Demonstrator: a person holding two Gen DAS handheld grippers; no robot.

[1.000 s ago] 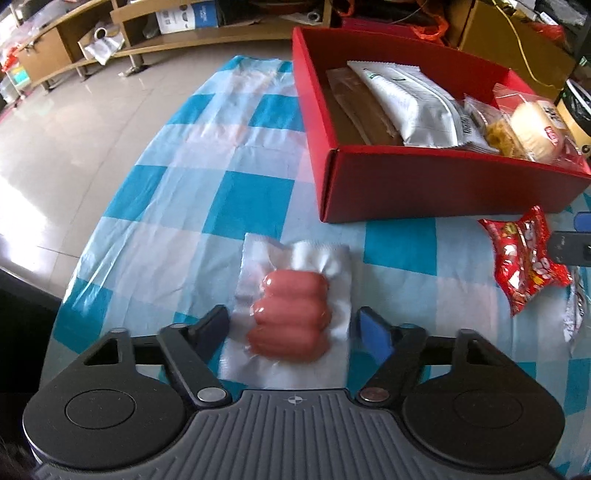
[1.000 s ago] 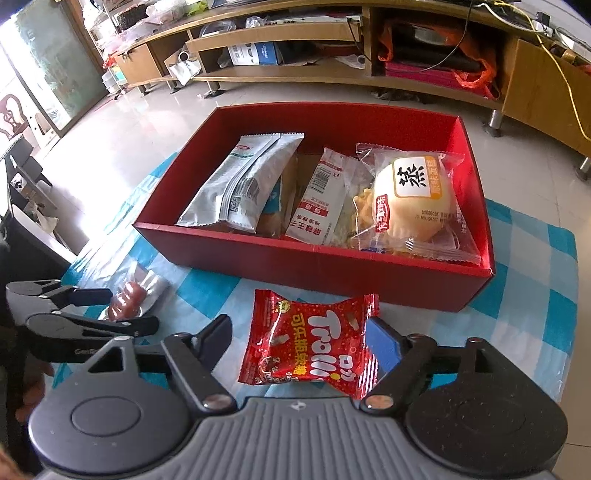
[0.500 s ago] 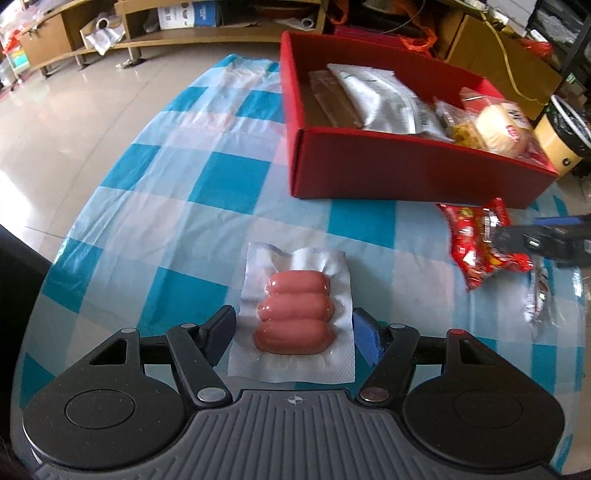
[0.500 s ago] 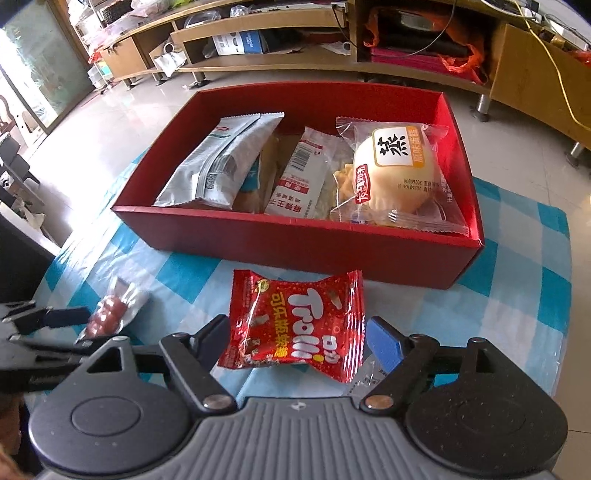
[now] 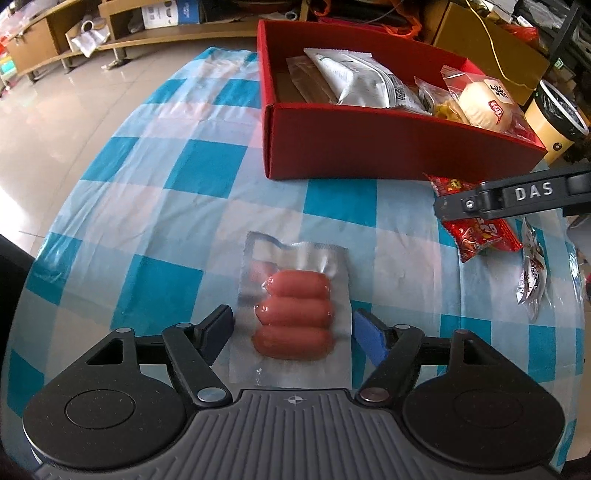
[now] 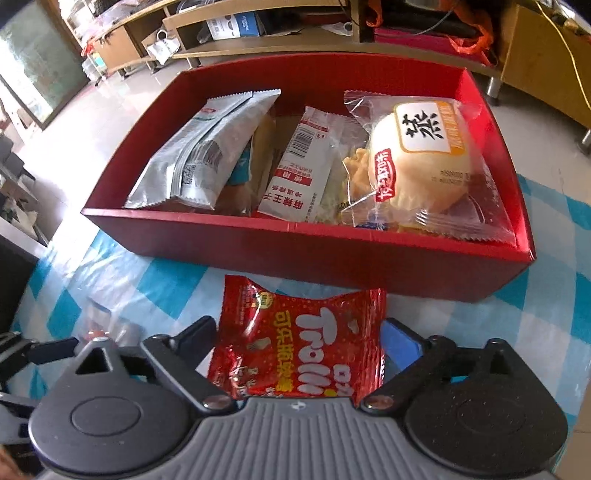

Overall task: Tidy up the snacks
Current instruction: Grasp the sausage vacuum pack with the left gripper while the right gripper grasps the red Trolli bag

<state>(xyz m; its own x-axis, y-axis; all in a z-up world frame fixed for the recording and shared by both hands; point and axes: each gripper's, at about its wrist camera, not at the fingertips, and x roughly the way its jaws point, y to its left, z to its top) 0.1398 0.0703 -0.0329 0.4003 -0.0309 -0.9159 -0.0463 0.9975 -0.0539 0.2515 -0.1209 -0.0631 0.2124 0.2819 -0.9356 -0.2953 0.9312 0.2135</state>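
A clear vacuum pack of three pink sausages (image 5: 293, 315) lies on the blue-checked cloth between the fingers of my left gripper (image 5: 293, 328), which is open around it. A red Trolli snack bag (image 6: 299, 341) lies between the fingers of my right gripper (image 6: 297, 339); the fingers touch the bag's sides. The bag (image 5: 476, 229) and right gripper (image 5: 513, 197) also show in the left wrist view. A red box (image 6: 303, 245) beyond holds a silver pouch (image 6: 205, 147), a white sachet (image 6: 299, 166) and a wrapped bun (image 6: 421, 162).
A small silver sachet (image 5: 532, 275) lies on the cloth at the right, near the table's edge. Wooden shelves (image 6: 258, 33) and tiled floor (image 5: 55, 122) lie beyond the table. A yellow bin (image 5: 554, 122) stands right of the box (image 5: 388, 147).
The left gripper has pulled back and risen a little over the sausage pack. The right gripper has moved forward around the red bag, toward the box, and its fingers have narrowed onto the bag.
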